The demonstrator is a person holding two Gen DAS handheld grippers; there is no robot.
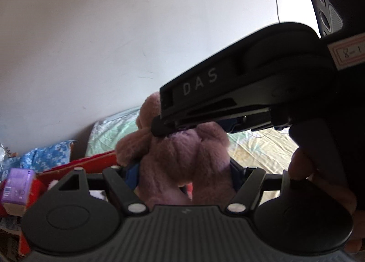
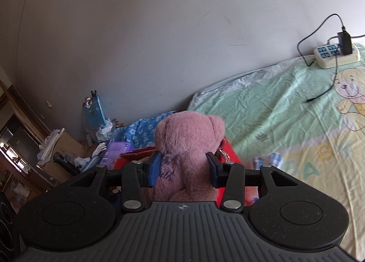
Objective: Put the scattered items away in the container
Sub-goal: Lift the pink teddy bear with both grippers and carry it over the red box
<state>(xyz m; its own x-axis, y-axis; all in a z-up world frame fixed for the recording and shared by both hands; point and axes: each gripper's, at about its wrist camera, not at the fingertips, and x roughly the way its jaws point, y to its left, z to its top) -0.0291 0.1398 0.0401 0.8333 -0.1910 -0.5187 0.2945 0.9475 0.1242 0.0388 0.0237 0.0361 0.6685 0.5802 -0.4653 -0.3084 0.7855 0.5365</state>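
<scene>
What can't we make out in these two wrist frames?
- Left wrist: left gripper fingertips, hidden behind the pink teddy bear.
- Left wrist: the bear's upper part, covered by the right gripper.
- Right wrist: inside of the red box, blocked by the bear and gripper body.
- Right wrist: the bear's face, turned away.
- Left wrist: purple carton print, too blurred.

The pink teddy bear hides the left gripper's fingertips, perhaps clamped.

The bed lies open rightward; the other gripper crowds above the plush bear, seemingly touching it.
</scene>
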